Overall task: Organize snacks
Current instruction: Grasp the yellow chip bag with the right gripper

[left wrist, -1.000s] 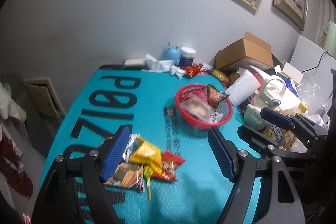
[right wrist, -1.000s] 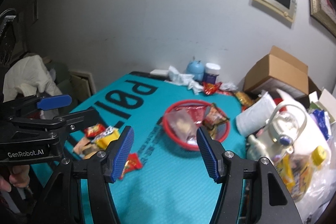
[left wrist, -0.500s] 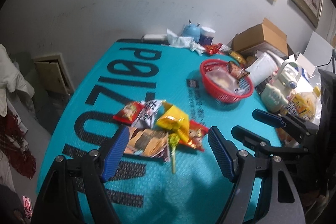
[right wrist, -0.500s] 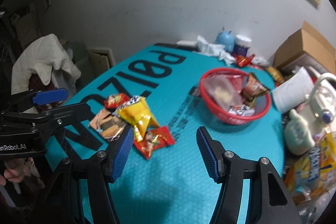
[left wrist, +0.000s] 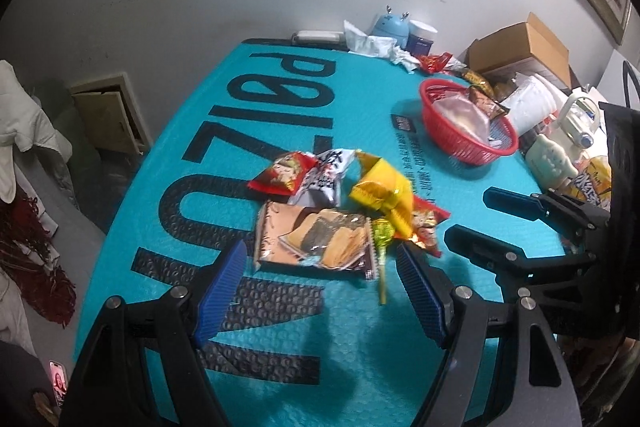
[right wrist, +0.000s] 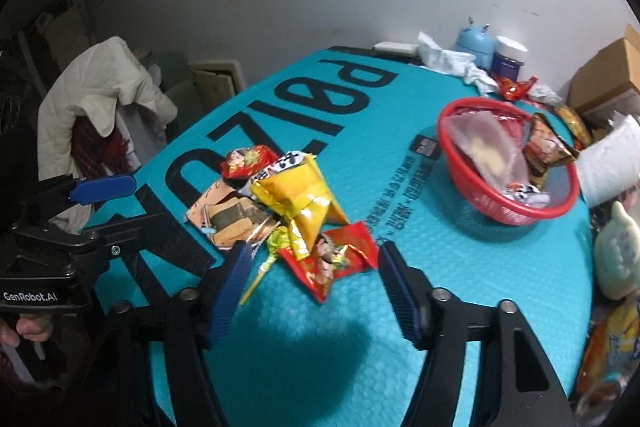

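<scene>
Snack pile: loose packets heaped mid-tabletop, left of the red basket (left wrist: 460,131), all touching or overlapping.
Red packet (left wrist: 282,175): far-left of the pile, cartoon face printed on it, beside a black-and-white packet (left wrist: 326,175).
Clear biscuit pack (left wrist: 316,239): flat, nearest my left hand-held gripper (left wrist: 320,291), which hangs above it with jaws wide apart, nothing between the pads.
Yellow bag (right wrist: 298,199): crumpled, on top of the heap, a green lollipop (right wrist: 276,247) poking out below it.
Red-orange packet (right wrist: 332,263): front of the pile, just beyond my right hand-held gripper (right wrist: 314,287); its jaws have just been opening and stand apart, gripping nothing.
Basket contents: a clear bag and a few packets, one dark packet leaning over the rim.
Tabletop (left wrist: 280,347): teal bubbled cover with big black letters.
Room: pale scuffed wall, framed pictures upper right, white jacket (right wrist: 104,87) draped at the left.
Clutter: blue gadget (left wrist: 390,25) and jar by the wall; cardboard box (left wrist: 520,47), white bag and bottles crowding the right edge.
</scene>
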Demonstrator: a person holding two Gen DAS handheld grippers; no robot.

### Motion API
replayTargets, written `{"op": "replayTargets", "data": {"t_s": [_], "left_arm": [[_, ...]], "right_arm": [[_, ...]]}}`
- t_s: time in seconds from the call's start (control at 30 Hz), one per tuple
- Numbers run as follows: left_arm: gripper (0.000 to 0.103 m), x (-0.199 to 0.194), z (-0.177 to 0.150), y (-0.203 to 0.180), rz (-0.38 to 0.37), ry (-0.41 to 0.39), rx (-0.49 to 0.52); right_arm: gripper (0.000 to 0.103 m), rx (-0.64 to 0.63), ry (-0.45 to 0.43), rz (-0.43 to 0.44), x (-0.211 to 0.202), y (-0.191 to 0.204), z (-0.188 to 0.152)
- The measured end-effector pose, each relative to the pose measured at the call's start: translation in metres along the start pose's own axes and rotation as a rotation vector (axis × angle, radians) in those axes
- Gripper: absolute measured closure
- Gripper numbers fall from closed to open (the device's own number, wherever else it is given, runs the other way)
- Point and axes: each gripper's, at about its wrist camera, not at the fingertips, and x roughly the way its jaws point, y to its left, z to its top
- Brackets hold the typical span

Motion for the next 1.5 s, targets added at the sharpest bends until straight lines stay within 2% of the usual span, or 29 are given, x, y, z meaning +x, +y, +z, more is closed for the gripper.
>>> {"op": "replayTargets", "data": {"t_s": [0.43,0.57,0.67,0.77,0.8,0.83,0.9,0.93,1.17,1.5], "left_arm": [[0.026,0.034,0.008,0.022,-0.038,0.064,-0.054],[0.026,0.04,0.013,0.027,-0.032,0.07,-0.056],[0.026,0.046,0.016,0.031,-0.042,0.08,-0.067],[0.026,0.053,0.018,0.034,-0.046,0.093,-0.081],[0.026,0.056,0.018,0.035,-0.042,0.099,-0.084],[0.026,0.058,0.018,0.035,-0.04,0.105,-0.086],[0.026,0.064,0.017,0.036,-0.039,0.124,-0.088],[0.026,0.067,0.016,0.036,-0.038,0.132,-0.089],[0.026,0.078,0.007,0.032,-0.08,0.174,-0.105],[0.026,0.071,-0.003,0.006,-0.162,0.19,-0.045]], "right_arm": [[0.031,-0.016,0.068,0.054,0.048,-0.005,0.022],[0.031,-0.056,0.074,0.075,0.062,-0.004,0.031],[0.025,-0.102,0.09,0.107,0.075,-0.002,0.037],[0.025,-0.115,0.122,0.132,0.089,-0.003,0.039],[0.028,-0.115,0.128,0.141,0.092,-0.003,0.039],[0.044,-0.111,0.135,0.146,0.094,-0.004,0.038],[0.058,-0.102,0.148,0.126,0.097,-0.007,0.037],[0.06,-0.096,0.149,0.126,0.097,-0.009,0.035],[0.061,-0.029,0.104,0.105,0.077,-0.022,0.032],[0.061,0.009,0.061,0.107,0.042,-0.033,0.019]]}}
